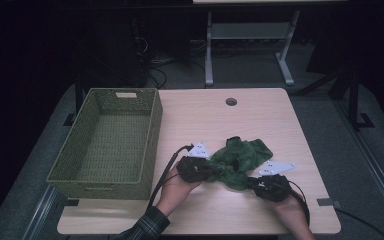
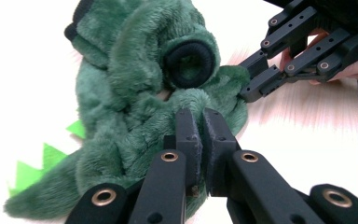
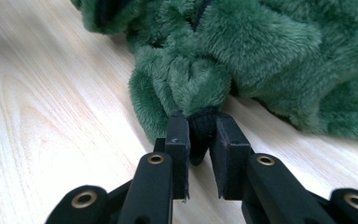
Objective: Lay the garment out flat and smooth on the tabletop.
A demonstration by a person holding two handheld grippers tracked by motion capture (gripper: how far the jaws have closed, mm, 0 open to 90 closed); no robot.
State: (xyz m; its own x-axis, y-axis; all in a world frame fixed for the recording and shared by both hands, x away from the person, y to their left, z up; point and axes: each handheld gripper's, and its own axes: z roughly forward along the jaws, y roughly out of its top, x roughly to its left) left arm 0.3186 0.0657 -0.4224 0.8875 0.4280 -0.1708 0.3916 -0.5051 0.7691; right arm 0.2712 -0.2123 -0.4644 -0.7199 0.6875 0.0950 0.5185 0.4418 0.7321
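High view first: a person's two hands come in low, each with a gripper, and both meet a rumpled green plush garment (image 1: 237, 160) lying on the table (image 1: 260, 115). The left gripper (image 1: 207, 170) bites into its near-left edge; the right gripper (image 1: 252, 182) takes its near-right edge. Well off beyond the left gripper sits a woven green basket (image 1: 150, 135), with nothing visible inside it.

From the left gripper view, the jaws stand nearly closed, pinching a fold of the green fur between them. Just past their tips the garment shows a round black-cuffed opening (image 2: 189, 63), and off to one side of the jaws a row of bright green felt spikes (image 2: 39, 163) juts from the fur. Farther off, the right gripper (image 2: 251, 86) reaches in, its tips on the plush edge.

From the right gripper view, the jaws stand narrow, clamped on a dark band (image 3: 201, 128) at the end of a bunched fur roll, a cuff by the look of it. The rest of the garment heaps up beyond the tips, resting on the pale wood.
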